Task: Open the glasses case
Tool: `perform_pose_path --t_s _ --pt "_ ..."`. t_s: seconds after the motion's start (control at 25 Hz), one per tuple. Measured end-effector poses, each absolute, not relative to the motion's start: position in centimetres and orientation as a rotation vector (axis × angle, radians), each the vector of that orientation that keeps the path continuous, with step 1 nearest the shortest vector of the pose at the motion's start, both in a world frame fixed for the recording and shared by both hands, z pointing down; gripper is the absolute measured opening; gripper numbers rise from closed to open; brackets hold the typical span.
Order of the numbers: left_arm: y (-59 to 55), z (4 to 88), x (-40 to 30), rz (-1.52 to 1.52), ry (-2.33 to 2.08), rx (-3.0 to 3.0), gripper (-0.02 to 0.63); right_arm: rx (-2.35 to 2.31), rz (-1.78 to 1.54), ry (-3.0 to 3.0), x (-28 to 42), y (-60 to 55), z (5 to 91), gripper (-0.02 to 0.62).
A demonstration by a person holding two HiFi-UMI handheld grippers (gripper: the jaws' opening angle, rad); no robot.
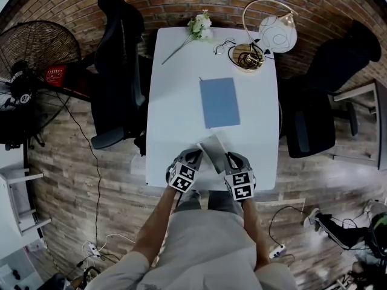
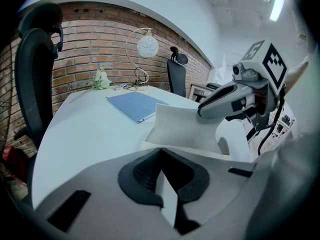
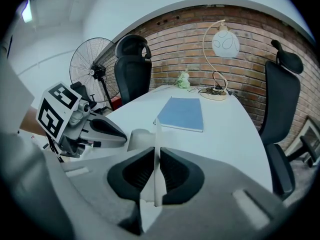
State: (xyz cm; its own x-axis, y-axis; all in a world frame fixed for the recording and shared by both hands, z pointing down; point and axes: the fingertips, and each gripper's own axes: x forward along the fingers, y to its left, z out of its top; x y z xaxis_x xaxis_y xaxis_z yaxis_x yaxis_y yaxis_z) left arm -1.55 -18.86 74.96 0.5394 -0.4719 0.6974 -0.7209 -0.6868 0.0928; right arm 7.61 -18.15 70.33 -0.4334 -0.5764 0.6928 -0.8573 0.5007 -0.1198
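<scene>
Head view, lower centre: glasses case (image 1: 213, 150) at the near edge of the white counter (image 1: 181, 89), pinched between two tools.

Grip: left tool (image 1: 195, 157) is clamped on a thin pale flap at the case's left side. The right tool (image 1: 230, 159) is clamped on a thin upright panel edge at its right, with pads flat on both faces. The case looks light: a fold-flat shell of stiff thin panels with soft creases, smooth and probably slippery, with one panel already raised. The best hold is judged to be well in on the panel margins, near a crease. A gentle pull apart should spare the folds. A blue notebook (image 1: 219, 101) lies just beyond, apart.
</scene>
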Motion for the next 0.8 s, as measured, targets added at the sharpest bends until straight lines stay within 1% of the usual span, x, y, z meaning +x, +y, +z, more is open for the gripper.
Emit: perform_pose_path --t_s 0.56,0.8 --pt "-18.9 74.9 -1.5 0.924 -0.978 2.413 0.003 1.204 0.601 -2.112 9.1 -18.0 71.7 0.04" --pt "-18.9 75.0 -1.6 0.925 -0.98 2.412 0.003 1.209 0.602 -2.108 8.8 -18.2 70.9 0.041"
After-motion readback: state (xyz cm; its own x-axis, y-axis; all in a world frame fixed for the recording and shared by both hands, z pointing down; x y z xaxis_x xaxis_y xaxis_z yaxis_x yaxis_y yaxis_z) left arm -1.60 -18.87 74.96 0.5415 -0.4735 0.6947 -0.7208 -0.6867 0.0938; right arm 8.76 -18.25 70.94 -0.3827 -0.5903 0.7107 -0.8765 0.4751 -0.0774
